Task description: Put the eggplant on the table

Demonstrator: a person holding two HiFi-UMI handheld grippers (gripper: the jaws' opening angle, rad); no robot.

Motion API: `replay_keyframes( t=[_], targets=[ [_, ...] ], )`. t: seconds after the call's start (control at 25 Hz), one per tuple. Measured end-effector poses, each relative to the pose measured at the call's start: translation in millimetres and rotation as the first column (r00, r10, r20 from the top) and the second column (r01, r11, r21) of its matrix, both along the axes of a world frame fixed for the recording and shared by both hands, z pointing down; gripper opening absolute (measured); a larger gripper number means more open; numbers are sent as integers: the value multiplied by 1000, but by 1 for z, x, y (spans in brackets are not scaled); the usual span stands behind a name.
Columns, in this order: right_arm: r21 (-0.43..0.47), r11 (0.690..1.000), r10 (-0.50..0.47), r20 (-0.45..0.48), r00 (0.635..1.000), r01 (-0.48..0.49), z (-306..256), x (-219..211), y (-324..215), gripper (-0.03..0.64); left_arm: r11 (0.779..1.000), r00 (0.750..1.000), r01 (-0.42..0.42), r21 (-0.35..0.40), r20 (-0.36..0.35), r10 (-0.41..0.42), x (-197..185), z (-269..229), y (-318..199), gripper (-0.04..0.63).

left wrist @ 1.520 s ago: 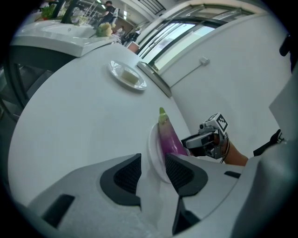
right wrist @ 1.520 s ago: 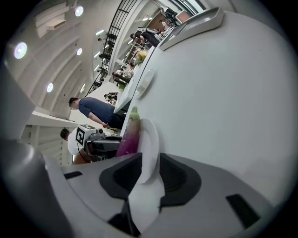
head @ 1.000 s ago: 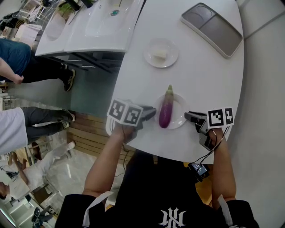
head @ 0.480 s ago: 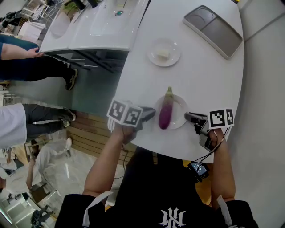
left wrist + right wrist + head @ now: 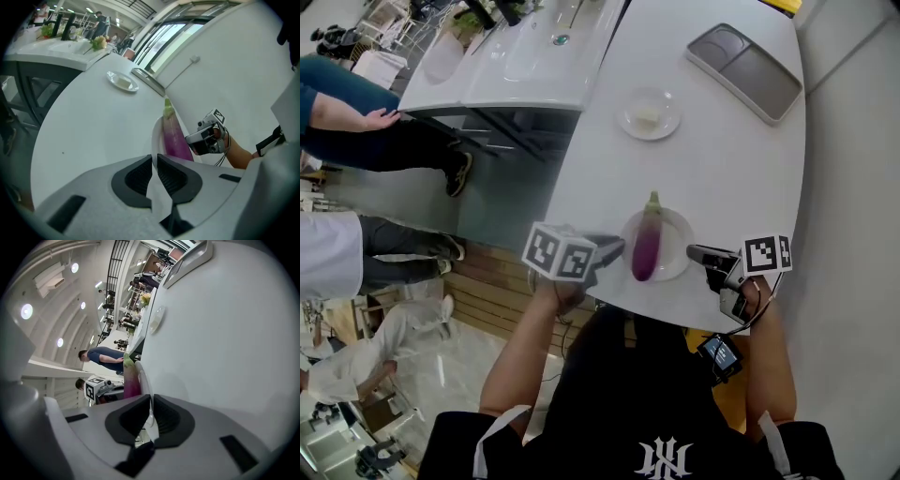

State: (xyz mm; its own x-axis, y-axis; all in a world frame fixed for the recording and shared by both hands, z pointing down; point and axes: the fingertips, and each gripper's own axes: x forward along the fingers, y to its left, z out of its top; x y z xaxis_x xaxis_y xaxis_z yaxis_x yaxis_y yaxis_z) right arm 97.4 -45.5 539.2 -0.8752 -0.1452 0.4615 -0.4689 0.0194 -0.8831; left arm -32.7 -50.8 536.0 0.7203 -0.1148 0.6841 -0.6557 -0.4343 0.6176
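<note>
A purple eggplant (image 5: 645, 246) with a green cap lies lengthwise on a white plate (image 5: 676, 251) near the table's front edge. My left gripper (image 5: 615, 247) is shut on the plate's left rim. In the left gripper view the thin rim (image 5: 154, 137) runs between the pads, with the eggplant (image 5: 174, 138) just beyond. My right gripper (image 5: 697, 253) is shut on the right rim. In the right gripper view the rim (image 5: 142, 378) is pinched between the pads, with the eggplant (image 5: 131, 376) to its left.
Farther along the white table (image 5: 722, 159) a small plate (image 5: 649, 114) holds a pale piece of food, and a grey tray (image 5: 746, 69) lies at the back right. A white sink counter (image 5: 516, 66) stands to the left. People stand on the floor at left.
Both grippers have closed tighter on the plate's rim. The plate with the eggplant has come a little toward the table's near edge and risen slightly.
</note>
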Motion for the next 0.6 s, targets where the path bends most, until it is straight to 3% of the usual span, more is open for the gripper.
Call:
replay_keyframes(
  t=[0.32, 0.6],
  targets=[
    [-36, 999, 27, 29, 999, -26, -12, -36, 54, 21, 1000, 1000, -19, -13, -5, 19, -35, -13, 49, 35],
    [-18, 995, 97, 32, 995, -97, -29, -73, 91, 18, 996, 996, -87, 5, -36, 87, -72, -24, 75, 35]
  ],
)
